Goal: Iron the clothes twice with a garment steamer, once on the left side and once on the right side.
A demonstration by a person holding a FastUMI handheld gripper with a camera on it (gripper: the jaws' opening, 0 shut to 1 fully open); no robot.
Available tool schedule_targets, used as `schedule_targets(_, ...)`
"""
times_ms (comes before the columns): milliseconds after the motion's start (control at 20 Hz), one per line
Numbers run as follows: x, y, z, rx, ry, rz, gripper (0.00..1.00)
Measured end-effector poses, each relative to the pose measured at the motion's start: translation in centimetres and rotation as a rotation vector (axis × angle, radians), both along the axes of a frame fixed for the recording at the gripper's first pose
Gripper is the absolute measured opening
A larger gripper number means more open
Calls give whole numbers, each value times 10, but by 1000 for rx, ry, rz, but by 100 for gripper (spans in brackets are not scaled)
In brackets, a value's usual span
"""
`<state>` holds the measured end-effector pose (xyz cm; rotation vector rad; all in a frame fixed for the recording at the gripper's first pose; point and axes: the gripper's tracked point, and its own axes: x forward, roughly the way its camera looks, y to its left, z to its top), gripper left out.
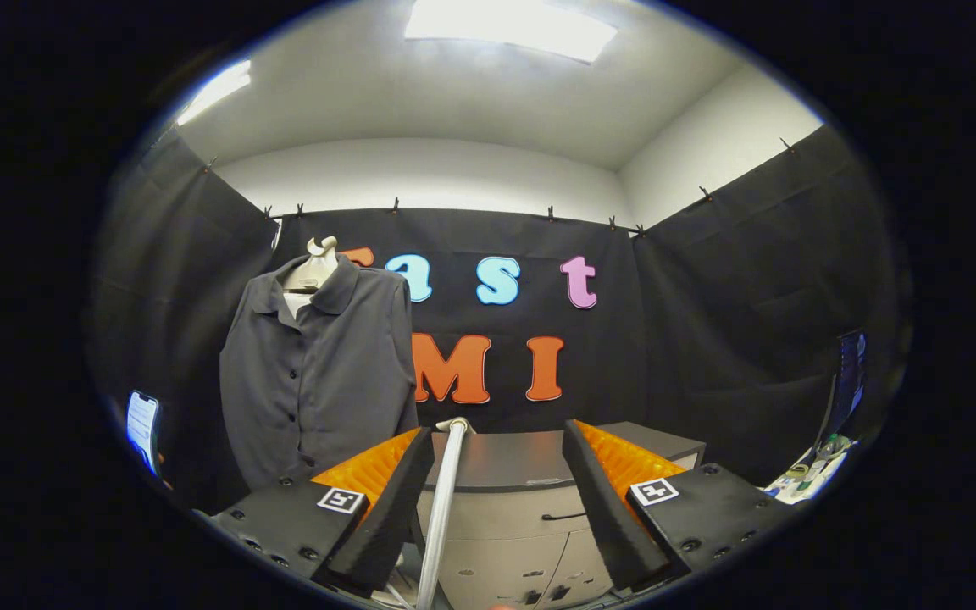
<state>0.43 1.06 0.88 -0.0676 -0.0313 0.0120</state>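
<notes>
A dark grey button-up shirt (314, 373) hangs on a pale mannequin bust (316, 267), ahead and to the left of the fingers, against the black cloth wall. My gripper (496, 432) is open, and its fingers stand wide apart. A pale upright tube (441, 508), apparently part of the garment steamer, rises in the gap close beside the left finger (395, 500). The tube's top reaches about fingertip height. The right finger (602, 500) is well clear of the tube. I cannot see the steamer's head.
A grey cabinet (522, 462) with a dark top and drawers stands just beyond the fingers. A lit phone (141, 428) is mounted to the left of the shirt. Some small items (810, 474) and a screen (851, 373) sit at the right wall.
</notes>
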Motion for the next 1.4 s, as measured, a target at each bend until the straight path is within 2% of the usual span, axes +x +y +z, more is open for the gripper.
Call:
schedule_targets(400, 1, -3, -6, 29, 27, 9, 98)
schedule_targets(700, 26, -4, 36, 83, -70, 14, 98)
schedule_targets(800, 41, 2, 44, 92, -55, 35, 98)
schedule_targets(950, 76, 9, 57, 122, -21, 66, 98)
schedule_targets(1200, 160, 13, 109, 77, -51, 121, 98)
schedule_targets(1300, 203, 14, 108, 101, -12, 119, 98)
schedule_targets(1400, 247, 14, 84, 117, 102, 122, 98)
